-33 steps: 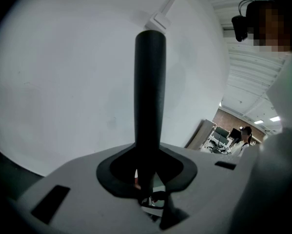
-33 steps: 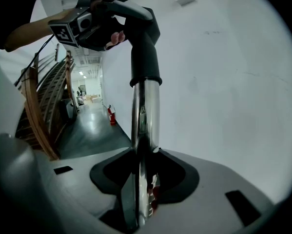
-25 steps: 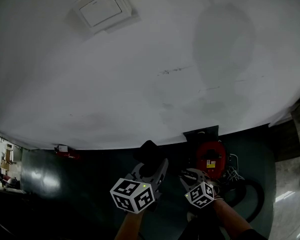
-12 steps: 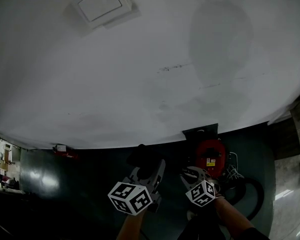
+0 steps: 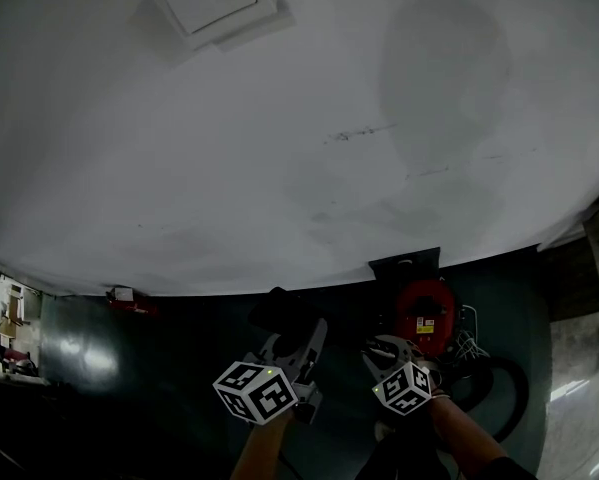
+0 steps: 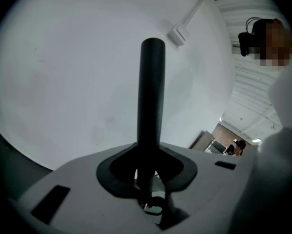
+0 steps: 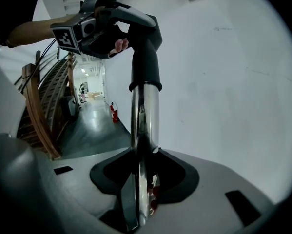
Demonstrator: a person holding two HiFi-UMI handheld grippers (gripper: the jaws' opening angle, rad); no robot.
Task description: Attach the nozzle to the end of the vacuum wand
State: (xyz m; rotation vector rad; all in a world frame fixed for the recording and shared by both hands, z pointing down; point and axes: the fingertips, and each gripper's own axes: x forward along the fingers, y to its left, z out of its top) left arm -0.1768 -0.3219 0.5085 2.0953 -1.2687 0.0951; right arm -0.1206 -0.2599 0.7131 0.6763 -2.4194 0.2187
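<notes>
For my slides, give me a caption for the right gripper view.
Right gripper clamps the chrome vacuum wand while the left gripper holds the black nozzle at its far end, white wall behind.

Left gripper clamped on the nozzle; right gripper clamped on the wand; both side by side.

Reads as polished, mirror-bright metal along the vacuum wand; as smooth matt black plastic on the nozzle; as a smooth matt face on the white wall; as a glossy, reflective finish on the dark floor.
</notes>
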